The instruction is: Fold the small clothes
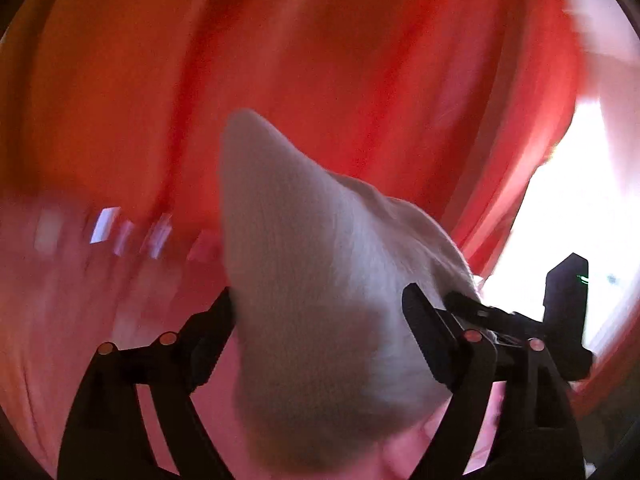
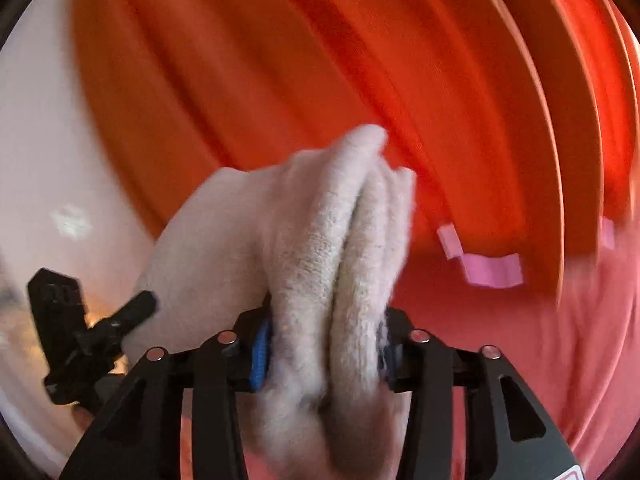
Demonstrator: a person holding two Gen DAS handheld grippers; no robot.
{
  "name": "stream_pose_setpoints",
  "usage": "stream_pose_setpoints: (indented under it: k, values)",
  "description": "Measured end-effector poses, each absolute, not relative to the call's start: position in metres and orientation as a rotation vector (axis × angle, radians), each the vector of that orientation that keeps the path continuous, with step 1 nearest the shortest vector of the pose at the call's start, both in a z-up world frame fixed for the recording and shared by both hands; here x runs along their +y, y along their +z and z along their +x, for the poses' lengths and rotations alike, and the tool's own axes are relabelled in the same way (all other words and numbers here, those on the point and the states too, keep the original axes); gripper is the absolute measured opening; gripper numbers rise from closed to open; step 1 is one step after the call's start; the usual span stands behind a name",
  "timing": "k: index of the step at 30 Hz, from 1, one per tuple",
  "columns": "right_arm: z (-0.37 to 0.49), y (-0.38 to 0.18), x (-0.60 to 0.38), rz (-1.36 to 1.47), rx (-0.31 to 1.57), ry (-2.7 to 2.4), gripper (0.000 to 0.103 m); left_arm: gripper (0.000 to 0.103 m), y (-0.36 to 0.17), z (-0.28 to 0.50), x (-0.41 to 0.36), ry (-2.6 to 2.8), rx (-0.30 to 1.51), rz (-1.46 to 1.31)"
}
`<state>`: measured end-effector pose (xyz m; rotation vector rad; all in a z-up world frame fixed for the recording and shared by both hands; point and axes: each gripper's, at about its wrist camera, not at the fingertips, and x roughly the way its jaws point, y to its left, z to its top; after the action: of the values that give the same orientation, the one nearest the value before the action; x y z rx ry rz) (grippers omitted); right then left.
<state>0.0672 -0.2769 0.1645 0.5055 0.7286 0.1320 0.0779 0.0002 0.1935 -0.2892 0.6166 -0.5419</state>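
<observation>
Two grippers hold the same white sock between them. Your left wrist view shows the sock (image 1: 320, 280) as one smooth knit face filling the gap of your left gripper (image 1: 320, 320), whose jaws stand fairly wide against its sides. Only your right wrist view shows the bunched folds of the sock (image 2: 332, 240), with your right gripper (image 2: 326, 344) pinched narrowly on them, blue pads (image 2: 261, 354) pressing in. Behind hangs an orange curtain (image 2: 360, 80), blurred, above a pink bedsheet (image 2: 540, 340). Pink tape strips (image 2: 490, 268) show near the curtain's hem. The sock blocks much of both views.
</observation>
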Motion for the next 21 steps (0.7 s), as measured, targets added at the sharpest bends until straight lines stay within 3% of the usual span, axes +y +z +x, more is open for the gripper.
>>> stream_pose_setpoints:
  k: [4, 5, 7, 10, 18, 19, 20, 21]
  values:
    - [0.07, 0.074, -0.305, 0.679, 0.815, 0.076, 0.043, 0.078, 0.082, 0.099, 0.024, -0.414, 0.82, -0.374]
    - [0.074, 0.066, -0.311, 0.702, 0.823, 0.061, 0.044, 0.079, 0.074, 0.102, 0.029, -0.4, 0.828, -0.4]
    - [0.09, 0.055, -0.321, 0.741, 0.829, 0.041, 0.061, 0.085, 0.065, 0.109, 0.041, -0.381, 0.838, -0.479]
    - [0.107, 0.047, -0.319, 0.757, 0.846, 0.073, 0.071, 0.089, 0.055, 0.128, 0.045, -0.415, 0.856, -0.606]
    - [0.132, 0.012, -0.271, 0.677, 0.97, 0.121, 0.077, 0.09, 0.016, 0.157, 0.017, -0.48, 0.975, -0.582]
    - [0.135, 0.012, -0.266, 0.642, 0.976, 0.12, 0.072, 0.078, 0.011, 0.159, 0.015, -0.485, 0.987, -0.572]
    - [0.137, 0.015, -0.261, 0.601, 0.971, 0.116, 0.065, 0.072, 0.008, 0.162, 0.014, -0.48, 0.996, -0.563]
    - [0.136, 0.02, -0.257, 0.565, 0.952, 0.118, 0.043, 0.061, 0.009, 0.163, 0.014, -0.489, 0.987, -0.561]
